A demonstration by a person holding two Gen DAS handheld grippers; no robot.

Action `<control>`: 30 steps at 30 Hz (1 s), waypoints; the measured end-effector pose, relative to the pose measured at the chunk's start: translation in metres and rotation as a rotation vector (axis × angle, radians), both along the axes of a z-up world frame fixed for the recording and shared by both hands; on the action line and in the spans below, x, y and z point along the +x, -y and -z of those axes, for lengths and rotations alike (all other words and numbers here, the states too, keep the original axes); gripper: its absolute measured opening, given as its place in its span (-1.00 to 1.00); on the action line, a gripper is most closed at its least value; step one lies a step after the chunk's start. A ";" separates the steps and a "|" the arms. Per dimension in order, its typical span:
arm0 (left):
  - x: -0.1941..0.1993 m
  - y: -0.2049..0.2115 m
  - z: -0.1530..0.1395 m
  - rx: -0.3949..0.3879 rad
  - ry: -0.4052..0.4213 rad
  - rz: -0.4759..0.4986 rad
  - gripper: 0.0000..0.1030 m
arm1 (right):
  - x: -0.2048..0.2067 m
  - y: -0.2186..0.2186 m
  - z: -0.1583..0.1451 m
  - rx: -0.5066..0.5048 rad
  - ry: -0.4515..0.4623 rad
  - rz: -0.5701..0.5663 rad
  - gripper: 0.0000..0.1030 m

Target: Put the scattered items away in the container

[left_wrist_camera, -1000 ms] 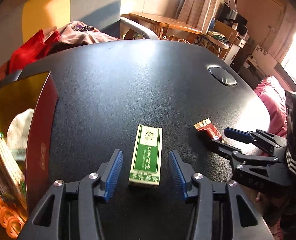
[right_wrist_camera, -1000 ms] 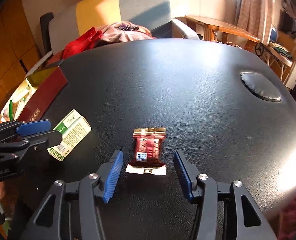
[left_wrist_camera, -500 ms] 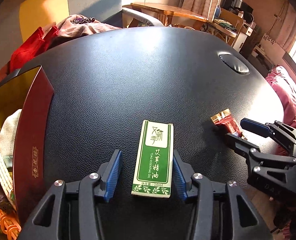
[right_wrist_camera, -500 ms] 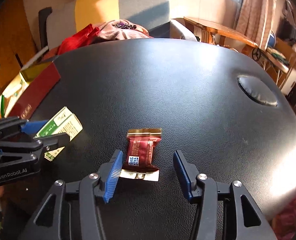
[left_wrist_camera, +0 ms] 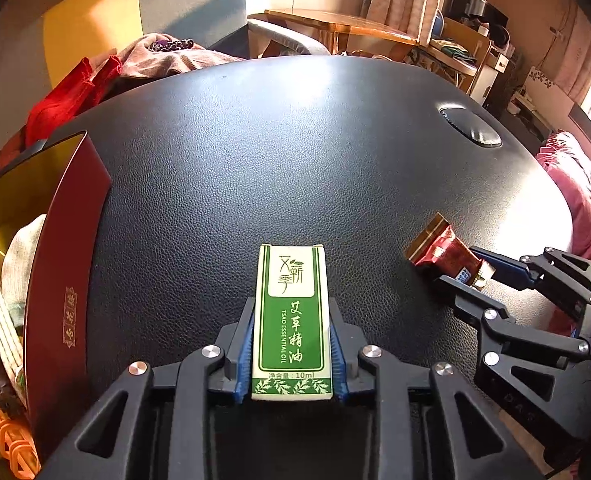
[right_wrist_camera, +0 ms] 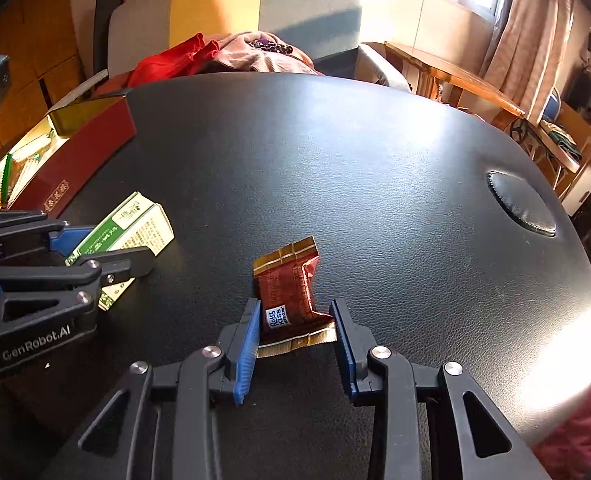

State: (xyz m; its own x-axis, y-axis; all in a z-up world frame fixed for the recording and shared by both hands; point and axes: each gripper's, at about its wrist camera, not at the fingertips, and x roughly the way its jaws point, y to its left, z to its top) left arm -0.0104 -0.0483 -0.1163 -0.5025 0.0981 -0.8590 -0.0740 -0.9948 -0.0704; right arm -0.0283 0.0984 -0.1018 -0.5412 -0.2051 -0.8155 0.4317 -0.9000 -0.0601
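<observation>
Gripping green-and-white essential oil box (left_wrist_camera: 291, 322), crinkled red snack wrapper (right_wrist_camera: 291, 294)

A black leather-textured table (left_wrist_camera: 295, 152) fills the scene, with a round padded button (left_wrist_camera: 471, 126) set into it at the far right. Beyond its far left edge, a red garment (right_wrist_camera: 171, 60) and a brownish cloth (right_wrist_camera: 263, 56) lie heaped on a yellow-and-grey chair (right_wrist_camera: 255, 4). Far right stand a wooden table (left_wrist_camera: 335, 26), curtains (right_wrist_camera: 535, 36) and cluttered shelves (left_wrist_camera: 471, 56).
</observation>
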 end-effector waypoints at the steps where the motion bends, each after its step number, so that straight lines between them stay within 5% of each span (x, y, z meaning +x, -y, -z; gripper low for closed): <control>1: 0.002 0.001 -0.001 0.003 -0.005 -0.002 -0.40 | 0.001 0.001 0.000 -0.001 0.000 -0.001 -0.32; 15: 0.047 0.037 -0.049 0.058 -0.119 -0.066 -0.40 | 0.021 0.028 -0.027 -0.031 -0.055 -0.063 -0.43; 26: 0.065 0.064 -0.061 0.078 -0.163 -0.148 -0.40 | 0.033 0.058 -0.044 -0.051 -0.097 -0.123 -0.45; 30: 0.077 0.081 -0.071 0.091 -0.194 -0.188 -0.40 | 0.030 0.057 -0.053 -0.146 -0.057 -0.125 -0.90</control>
